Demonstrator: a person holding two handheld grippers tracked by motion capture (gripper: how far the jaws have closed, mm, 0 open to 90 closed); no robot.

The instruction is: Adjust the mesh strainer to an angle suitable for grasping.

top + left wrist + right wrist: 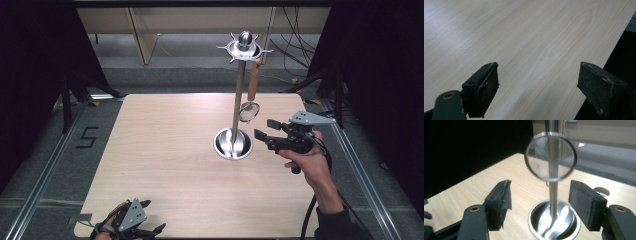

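**One stand, one strainer, two open claws**

One light wooden tabletop carries a single steel stand: a round base dish, one upright pole, and a spiked crown of hooks at the top. One small mesh strainer with a wooden handle hangs from a hook, beside the pole and above the dish. The right claw sits just beside the strainer, jaws wide with nothing between them. The left claw rests at the near edge, jaws also wide. A "5" is marked on the floor.
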